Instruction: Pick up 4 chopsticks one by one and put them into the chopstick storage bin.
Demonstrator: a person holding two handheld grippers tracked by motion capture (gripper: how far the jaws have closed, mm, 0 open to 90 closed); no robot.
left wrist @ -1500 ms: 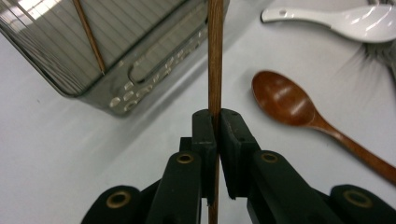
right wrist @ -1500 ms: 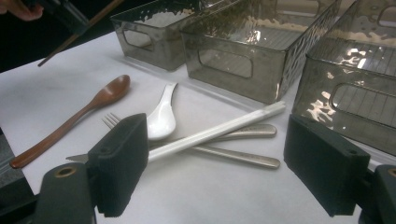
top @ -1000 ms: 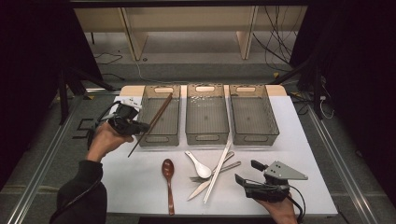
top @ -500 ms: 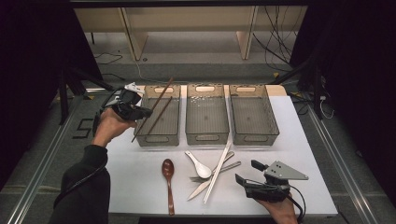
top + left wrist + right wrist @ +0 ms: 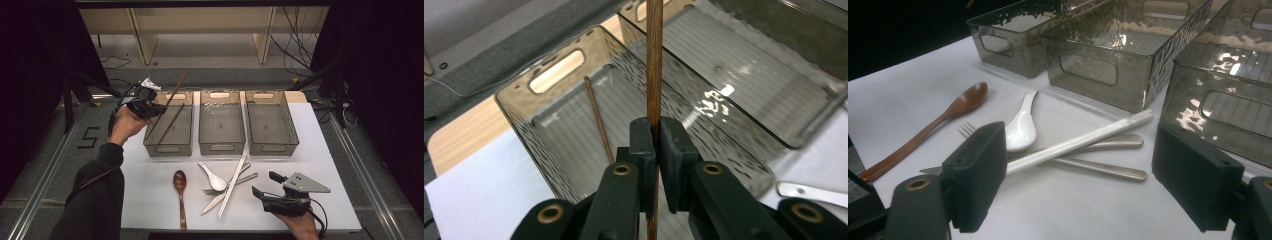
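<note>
- High view: right gripper (image 5: 264, 186) rests at 5 o'clock on the white table (image 5: 150, 180), jaws wide, nothing between them.
- At its 9 o'clock lie paper-wrapped chopsticks (image 5: 233, 183), a white soup spoon (image 5: 214, 178) and a wooden spoon (image 5: 180, 192).
- Farther, at 10 o'clock, left gripper (image 5: 148, 106) is clamped on a brown chopstick (image 5: 174, 93) above the left bin (image 5: 170, 145), where another chopstick (image 5: 169, 125) lies.

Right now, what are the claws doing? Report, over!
Left claw shut on brown chopstick, above left bin. One chopstick already inside. Right claw open, near cutlery pile. Nothing blocking the bin.
</note>
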